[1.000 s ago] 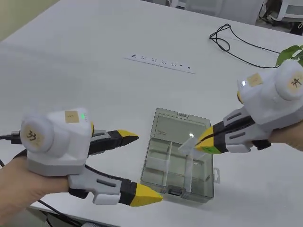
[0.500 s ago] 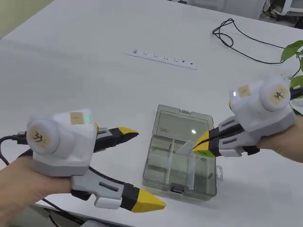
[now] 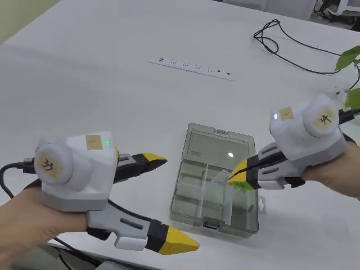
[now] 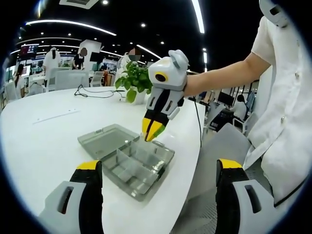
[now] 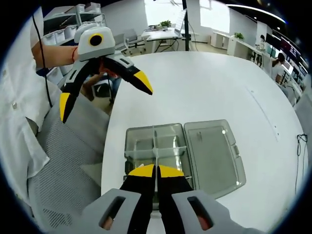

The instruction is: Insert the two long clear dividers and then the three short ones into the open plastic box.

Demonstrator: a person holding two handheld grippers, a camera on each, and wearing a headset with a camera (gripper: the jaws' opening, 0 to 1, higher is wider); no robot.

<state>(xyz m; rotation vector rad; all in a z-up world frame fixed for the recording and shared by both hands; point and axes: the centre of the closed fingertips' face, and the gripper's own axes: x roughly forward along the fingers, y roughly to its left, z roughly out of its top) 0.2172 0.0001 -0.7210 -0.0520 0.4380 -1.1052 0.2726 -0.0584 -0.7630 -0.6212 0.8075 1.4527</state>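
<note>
The open plastic box [image 3: 179, 209] sits on the white table [image 3: 101, 84] at about 5 o'clock in my head view, its lid [image 3: 216, 147] laid flat toward 12 o'clock. Clear dividers [image 3: 201, 191] stand inside the tray, two of them running from 12 to 6 o'clock. Shorter cross pieces show faintly in the 9 o'clock column, but the clear plastic makes their count hard to tell.

A clear short divider [image 3: 220, 175] hangs tilted over the middle of the tray. My right gripper [image 3: 239, 173] pinches its 3 o'clock end, reaching in from 3 o'clock with its yellow-tipped jaws drawn almost together on the piece. In the right gripper view a thin clear edge rises between those jaws above the tray. I cannot tell whether the held piece touches the tray floor or the other dividers.

My left gripper [image 3: 181, 203] hovers off the box's 9 o'clock side, apart from the plastic. Its jaws are spread wide and grip nothing.

Well beyond the lid at 12 o'clock lies a white power strip [image 3: 194, 68]. A black cable [image 3: 275, 48] loops at 1 o'clock, and green plant [image 3: 349, 56] leaves edge in at 2 o'clock. A hand [image 3: 22, 225] grips the left tool from 8 o'clock.
</note>
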